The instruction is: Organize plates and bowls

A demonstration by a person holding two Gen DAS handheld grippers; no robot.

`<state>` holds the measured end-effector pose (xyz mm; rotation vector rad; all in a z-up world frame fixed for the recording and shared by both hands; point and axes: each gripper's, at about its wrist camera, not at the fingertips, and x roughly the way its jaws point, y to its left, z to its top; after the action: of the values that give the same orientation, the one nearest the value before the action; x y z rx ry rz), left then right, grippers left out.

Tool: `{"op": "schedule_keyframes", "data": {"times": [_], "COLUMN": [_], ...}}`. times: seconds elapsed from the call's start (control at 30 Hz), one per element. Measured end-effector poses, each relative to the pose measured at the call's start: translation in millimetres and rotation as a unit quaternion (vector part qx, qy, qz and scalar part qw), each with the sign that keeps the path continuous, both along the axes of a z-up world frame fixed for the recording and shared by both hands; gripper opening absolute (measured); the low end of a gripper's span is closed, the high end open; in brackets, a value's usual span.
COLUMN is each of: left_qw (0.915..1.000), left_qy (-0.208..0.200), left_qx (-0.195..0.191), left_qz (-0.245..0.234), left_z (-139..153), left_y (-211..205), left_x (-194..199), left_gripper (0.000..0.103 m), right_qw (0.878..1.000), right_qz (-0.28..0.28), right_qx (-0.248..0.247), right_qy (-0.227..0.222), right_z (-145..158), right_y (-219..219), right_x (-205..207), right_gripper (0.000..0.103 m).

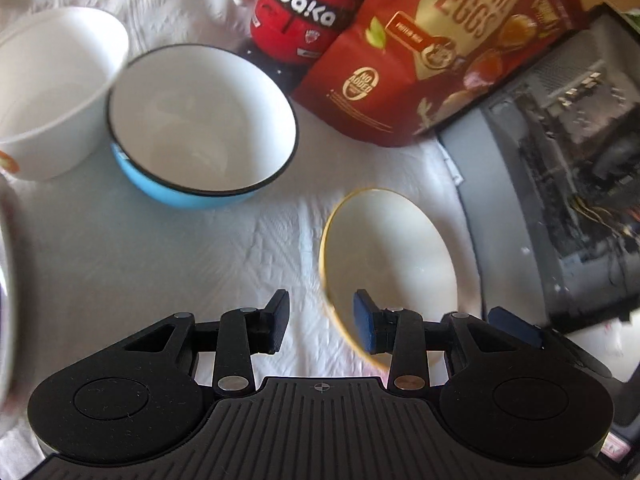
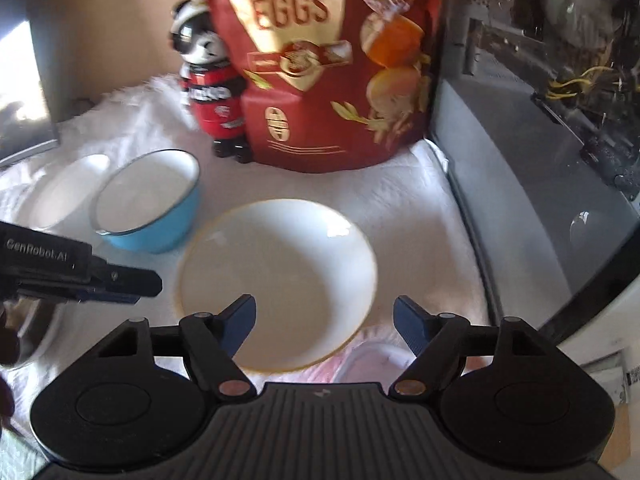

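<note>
A white plate with a gold rim (image 2: 276, 276) lies on the white cloth; it also shows in the left wrist view (image 1: 394, 256). A blue bowl with a white inside (image 1: 200, 124) sits beside a plain white bowl (image 1: 52, 88); both show in the right wrist view, the blue bowl (image 2: 152, 204) and the white bowl (image 2: 68, 188). My left gripper (image 1: 322, 326) is open, its fingers either side of the plate's near-left rim. My right gripper (image 2: 324, 320) is open and empty just above the plate's near edge. The left gripper (image 2: 124, 284) shows at the plate's left rim.
A red quail-egg bag (image 2: 332, 60) and a red-and-white toy figure (image 2: 212, 84) stand at the back. An open grey computer case (image 2: 540, 152) borders the right side. Another white dish edge (image 1: 6, 280) sits at far left.
</note>
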<state>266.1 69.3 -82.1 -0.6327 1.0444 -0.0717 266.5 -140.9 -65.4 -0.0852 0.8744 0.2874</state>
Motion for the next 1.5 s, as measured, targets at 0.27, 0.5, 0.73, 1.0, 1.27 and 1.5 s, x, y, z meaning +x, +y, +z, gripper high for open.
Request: {"op": "schedule_keyframes", "data": {"times": [0.27,0.5,0.73,1.0,1.27,1.5], "left_qw": [0.9988,0.9986,0.9983,0.9957,0.9949,0.9962], "left_qy": [0.026,0.036,0.049,0.063,0.062,0.067], "left_qx": [0.034,0.038,0.032,0.037,0.053,0.044], "left_qz": [0.024,-0.01,-0.003,0.056,0.059,0.034], "left_z": [-21.3,-24.6,-21.9,-12.7,-5.8,-13.8], "left_y": [-15.3,-27.8,-7.2,50.0,82.6,87.5], "left_x": [33.0,42.6,22.3,-40.4,-73.9,-73.5], "left_gripper": [0.036,0.025,0.025,0.026,0.026,0.029], "right_qw": [0.999,0.992,0.99,0.976,0.97,0.975], "right_qz": [-0.006,-0.015,0.01,0.083,0.119,0.095], "right_qx": [-0.002,0.049,0.069,0.108,0.104,0.101], "right_qy": [0.04,0.111,0.126,0.169,0.186,0.175], "right_z": [-31.1,-51.5,-45.6,-45.7,-51.3,-42.5], "right_y": [-2.4,-4.7,12.7,65.5,101.9,108.9], "right_x": [60.7,79.9,68.9,31.1,-6.3,-11.8], "right_gripper": [0.067,0.05,0.05,0.05,0.05,0.05]}}
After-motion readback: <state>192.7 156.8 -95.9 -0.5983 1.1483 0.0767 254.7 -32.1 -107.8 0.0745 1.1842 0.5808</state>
